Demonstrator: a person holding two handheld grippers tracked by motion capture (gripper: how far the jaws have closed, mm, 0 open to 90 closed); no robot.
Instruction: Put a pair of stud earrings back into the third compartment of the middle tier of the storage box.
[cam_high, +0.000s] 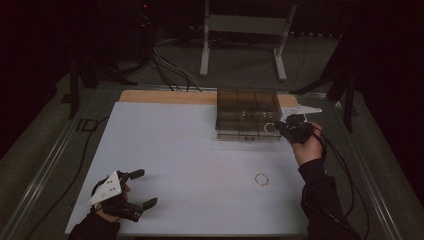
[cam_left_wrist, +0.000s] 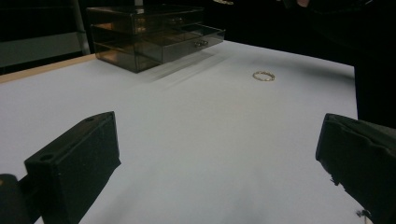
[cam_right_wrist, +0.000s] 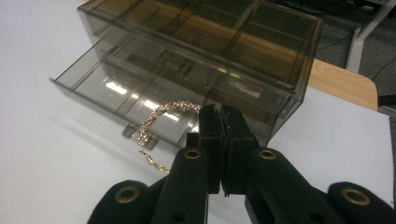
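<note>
- In the right gripper view, the gold bracelet (cam_right_wrist: 156, 128) vanishes behind the shut jaws of the right hand-held gripper (cam_right_wrist: 223, 116), so where it is pinched stays hidden.
- The smoky drawer box (cam_right_wrist: 196, 60) is cut off by that view's top edge.
- From the high view, the second bracelet (cam_high: 261, 179) near the tabletop's front edge is too small to make out its links.
- In the left gripper view, the left hand-held gripper (cam_left_wrist: 219, 154) has both jaws cropped by the bottom edge.

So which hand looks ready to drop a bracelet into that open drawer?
The right. Its gripper is shut on a gold chain bracelet just over the smoky clear plastic drawer box's open drawer, while the left gripper sits open and far off.
</note>
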